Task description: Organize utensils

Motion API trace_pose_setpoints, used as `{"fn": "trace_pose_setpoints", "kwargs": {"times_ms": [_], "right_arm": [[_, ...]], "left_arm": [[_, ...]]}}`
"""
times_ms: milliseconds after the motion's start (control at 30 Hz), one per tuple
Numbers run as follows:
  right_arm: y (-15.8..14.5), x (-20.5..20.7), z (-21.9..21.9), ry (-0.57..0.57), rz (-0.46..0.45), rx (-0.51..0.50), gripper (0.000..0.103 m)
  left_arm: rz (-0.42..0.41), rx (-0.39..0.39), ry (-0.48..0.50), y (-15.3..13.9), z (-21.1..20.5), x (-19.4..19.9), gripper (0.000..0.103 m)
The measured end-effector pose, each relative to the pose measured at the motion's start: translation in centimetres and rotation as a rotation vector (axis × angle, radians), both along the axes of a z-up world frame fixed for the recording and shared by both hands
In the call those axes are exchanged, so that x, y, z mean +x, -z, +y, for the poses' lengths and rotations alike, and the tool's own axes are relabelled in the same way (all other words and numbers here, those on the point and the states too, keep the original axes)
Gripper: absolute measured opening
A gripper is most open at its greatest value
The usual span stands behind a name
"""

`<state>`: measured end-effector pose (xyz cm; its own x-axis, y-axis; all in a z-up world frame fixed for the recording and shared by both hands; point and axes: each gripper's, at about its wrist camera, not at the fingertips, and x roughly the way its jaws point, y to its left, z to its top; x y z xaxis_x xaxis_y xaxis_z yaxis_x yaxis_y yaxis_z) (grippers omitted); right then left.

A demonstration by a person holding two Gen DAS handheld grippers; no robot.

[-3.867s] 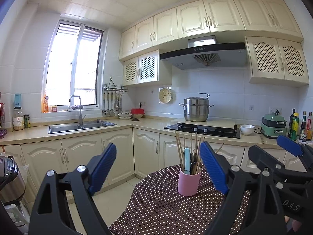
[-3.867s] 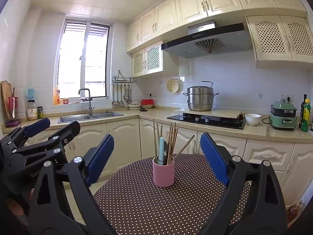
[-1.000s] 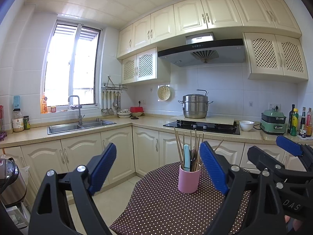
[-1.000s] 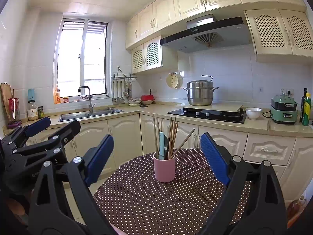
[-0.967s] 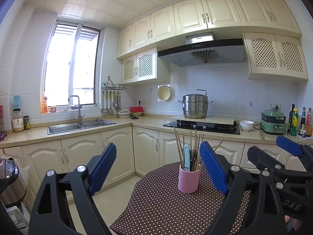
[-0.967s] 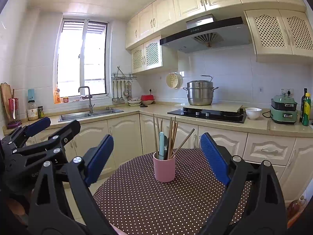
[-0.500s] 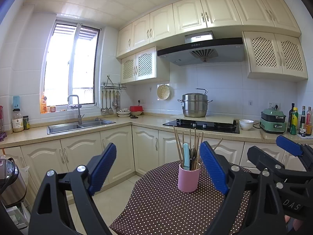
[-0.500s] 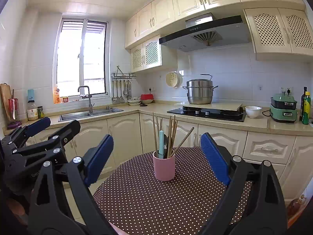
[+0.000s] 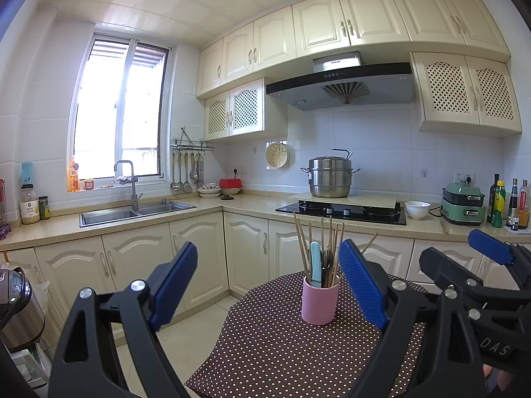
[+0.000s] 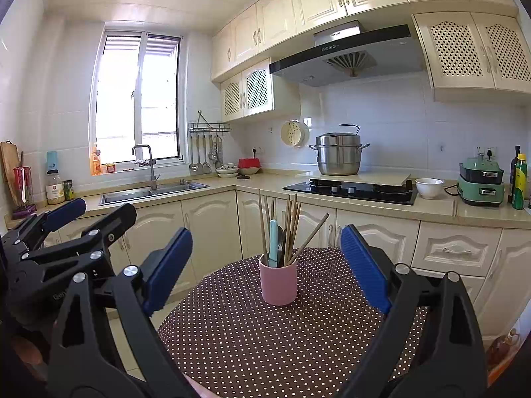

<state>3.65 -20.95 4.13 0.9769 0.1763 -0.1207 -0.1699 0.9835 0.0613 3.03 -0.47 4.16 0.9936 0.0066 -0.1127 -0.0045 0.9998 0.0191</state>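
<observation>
A pink cup (image 9: 319, 301) stands on a round table with a brown polka-dot cloth (image 9: 275, 348); it also shows in the right wrist view (image 10: 278, 283). It holds several wooden chopsticks (image 10: 288, 229) and a light-blue-handled utensil (image 10: 273, 243). My left gripper (image 9: 268, 285) is open and empty, held above the table's near left side, short of the cup. My right gripper (image 10: 265, 265) is open and empty, with the cup seen between its fingers, farther off. Each gripper shows at the edge of the other's view.
Kitchen counters run behind the table with a sink (image 9: 132, 212), a hob (image 9: 341, 212) with a steel pot (image 9: 329, 177), a white bowl (image 9: 417, 209) and a green appliance (image 9: 463, 204). A rice cooker (image 9: 16, 308) stands at the lower left.
Both views have drifted slightly; the cup sits a touch higher in the frames. Both grippers stay open and empty.
</observation>
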Motion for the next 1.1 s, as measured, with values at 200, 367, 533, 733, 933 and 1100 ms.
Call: {"fn": "trace_pose_setpoints", "kwargs": {"times_ms": [200,367,533,733,933,1100], "right_arm": [[0.1,0.0,0.1,0.000,0.003,0.000,0.090],[0.1,0.0,0.1,0.000,0.003,0.001,0.090],[0.3,0.1,0.2,-0.001,0.006,0.002,0.090],[0.3,0.3,0.2,-0.001,0.006,0.003,0.090],[0.7,1.0,0.4,-0.002,0.015,0.006,0.090],[0.7,1.7,0.5,0.000,0.020,0.007,0.090]], "left_arm": [[0.003,0.000,0.000,0.1,-0.1,0.0,0.086],[0.003,0.000,0.000,0.2,-0.1,0.0,0.086],[0.007,0.001,0.000,0.1,-0.2,0.2,0.086],[0.009,0.001,0.000,0.2,-0.2,0.3,0.086],[0.017,0.006,-0.002,0.4,-0.3,1.4,0.086],[0.019,0.008,0.003,0.4,-0.5,2.5,0.086]]}}
